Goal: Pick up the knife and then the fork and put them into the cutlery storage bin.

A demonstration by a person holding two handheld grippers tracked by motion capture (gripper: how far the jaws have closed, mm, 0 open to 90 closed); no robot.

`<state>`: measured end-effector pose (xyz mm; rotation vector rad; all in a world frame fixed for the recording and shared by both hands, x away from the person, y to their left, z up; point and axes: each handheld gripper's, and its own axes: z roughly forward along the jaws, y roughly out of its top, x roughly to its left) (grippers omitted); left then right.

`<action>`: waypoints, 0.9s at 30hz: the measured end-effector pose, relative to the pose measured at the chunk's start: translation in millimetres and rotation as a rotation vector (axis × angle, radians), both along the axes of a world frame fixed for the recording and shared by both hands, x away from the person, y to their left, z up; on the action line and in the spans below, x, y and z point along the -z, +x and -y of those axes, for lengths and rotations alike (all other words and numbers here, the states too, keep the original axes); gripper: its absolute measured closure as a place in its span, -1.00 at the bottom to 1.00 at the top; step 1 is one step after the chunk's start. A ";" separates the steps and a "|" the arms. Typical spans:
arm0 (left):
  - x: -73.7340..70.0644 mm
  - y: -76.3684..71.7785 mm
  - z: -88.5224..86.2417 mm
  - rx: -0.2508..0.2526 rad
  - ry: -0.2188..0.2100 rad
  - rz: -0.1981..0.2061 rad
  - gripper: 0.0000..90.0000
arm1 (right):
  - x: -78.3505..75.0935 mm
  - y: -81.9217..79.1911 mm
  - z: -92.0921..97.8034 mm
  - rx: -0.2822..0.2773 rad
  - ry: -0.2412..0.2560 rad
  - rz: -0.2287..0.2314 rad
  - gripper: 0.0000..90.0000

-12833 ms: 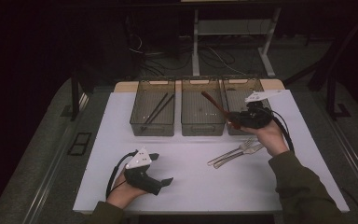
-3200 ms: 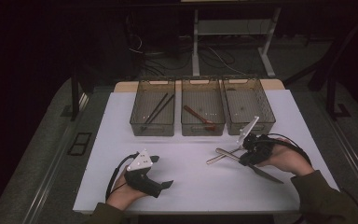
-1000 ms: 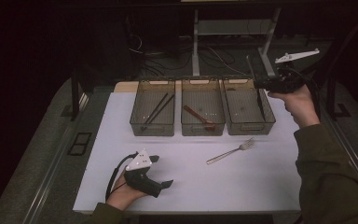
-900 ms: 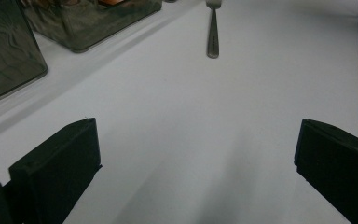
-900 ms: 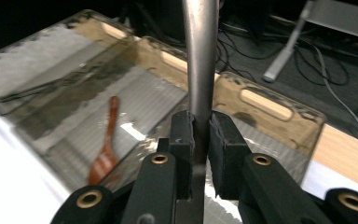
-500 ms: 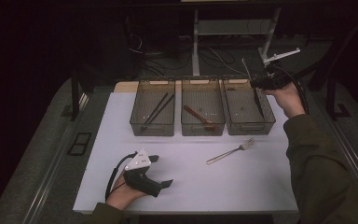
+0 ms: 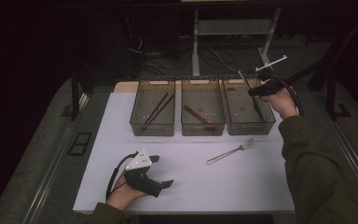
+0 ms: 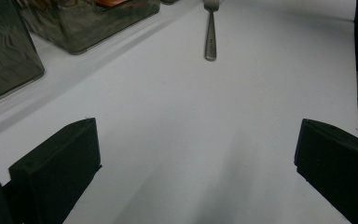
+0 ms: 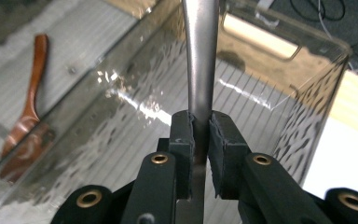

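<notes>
My right gripper (image 7: 255, 92) (image 9: 200, 123) is shut on a slim metal utensil (image 9: 200, 56) and holds it over the far end of the right clear bin (image 7: 249, 131) (image 9: 307, 116). The utensil's handle (image 7: 243, 79) sticks up and away from the jaws; its working end is hidden. A metal fork (image 7: 233, 150) (image 8: 209, 32) lies on the white mat in front of that bin. My left gripper (image 7: 163, 171) (image 8: 196, 158) rests on the mat near the front edge, open and holding nothing.
Three clear bins stand in a row at the back of the white mat (image 7: 191, 186). The left bin (image 7: 151, 82) holds dark chopsticks (image 7: 156, 109). In the middle bin (image 7: 203, 82) lies a wooden spoon (image 7: 199, 116) (image 9: 28, 107). Cables and a table frame lie beyond.
My right gripper, shut on the utensil it lifted from beside the fork, has come down and left from the far right to above the right bin. The left gripper has stayed put.
</notes>
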<state>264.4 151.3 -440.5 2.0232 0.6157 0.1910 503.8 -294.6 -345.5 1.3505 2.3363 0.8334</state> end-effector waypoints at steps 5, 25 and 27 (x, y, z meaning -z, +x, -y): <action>-0.1 -0.7 -0.2 0.002 0.003 0.000 -1.00 | 12.5 3.7 -1.8 0.008 -0.020 -0.043 0.76; -0.2 -1.4 -0.4 0.004 0.009 0.002 -1.00 | 14.4 -0.5 9.3 0.039 0.092 -0.027 0.24; -0.2 -1.5 -0.7 0.004 0.011 0.002 -1.00 | 10.5 -6.6 11.2 0.027 0.123 -0.016 0.17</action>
